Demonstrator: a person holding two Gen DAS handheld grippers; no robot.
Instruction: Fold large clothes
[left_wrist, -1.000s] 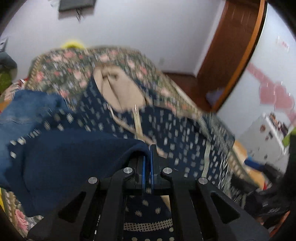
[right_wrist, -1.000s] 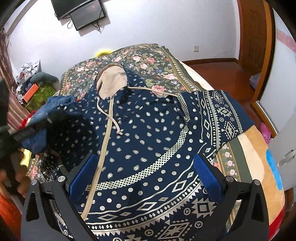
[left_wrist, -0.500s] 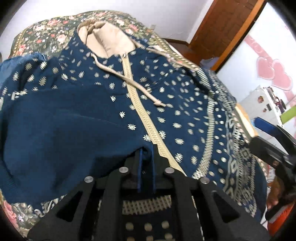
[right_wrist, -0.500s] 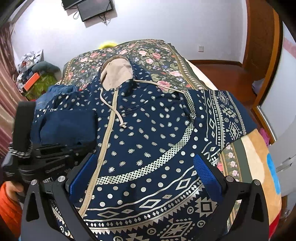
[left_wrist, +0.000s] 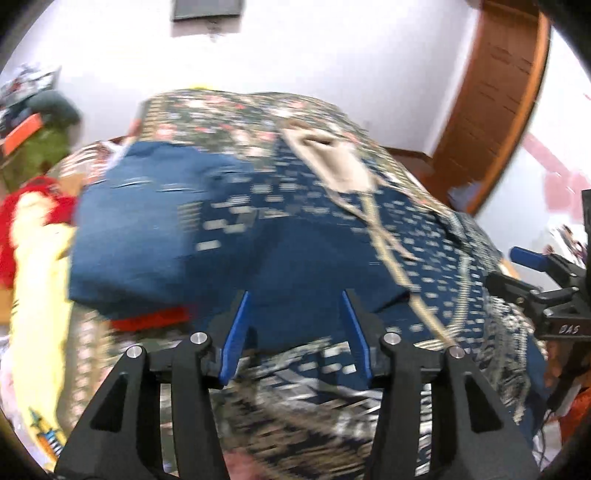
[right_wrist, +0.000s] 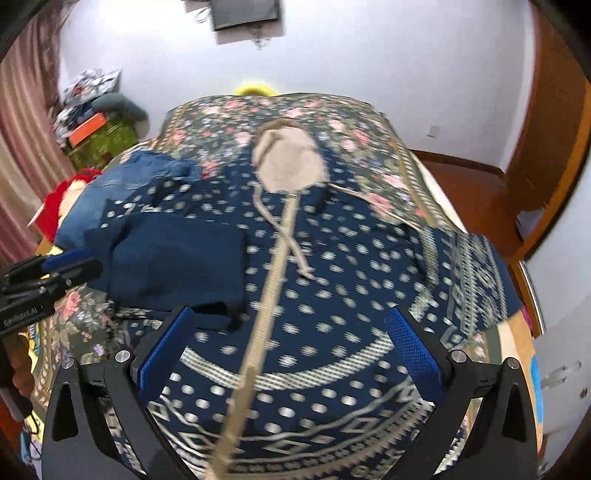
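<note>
A large navy hooded jacket (right_wrist: 332, 280) with white dots, a beige zip and a beige hood lining (right_wrist: 290, 162) lies spread on the bed. Its left sleeve (right_wrist: 177, 262) lies folded over the chest, plain navy inside showing. It also shows in the left wrist view (left_wrist: 303, 266), blurred. My left gripper (left_wrist: 295, 328) is open and empty just behind the folded sleeve; it shows at the left edge of the right wrist view (right_wrist: 66, 264). My right gripper (right_wrist: 291, 347) is open and empty above the jacket's lower front; it appears in the left wrist view (left_wrist: 532, 258).
The jacket lies on a floral bedspread (right_wrist: 351, 122). Blue jeans (right_wrist: 122, 181) and a red and yellow item (left_wrist: 33, 221) lie at the bed's left side. A cluttered green cabinet (right_wrist: 99, 136) stands left, a wooden door (right_wrist: 546, 122) right.
My left gripper has opened and let go of the sleeve, which now lies folded on the chest. The left gripper has pulled back to the left. The right gripper stays open over the hem.
</note>
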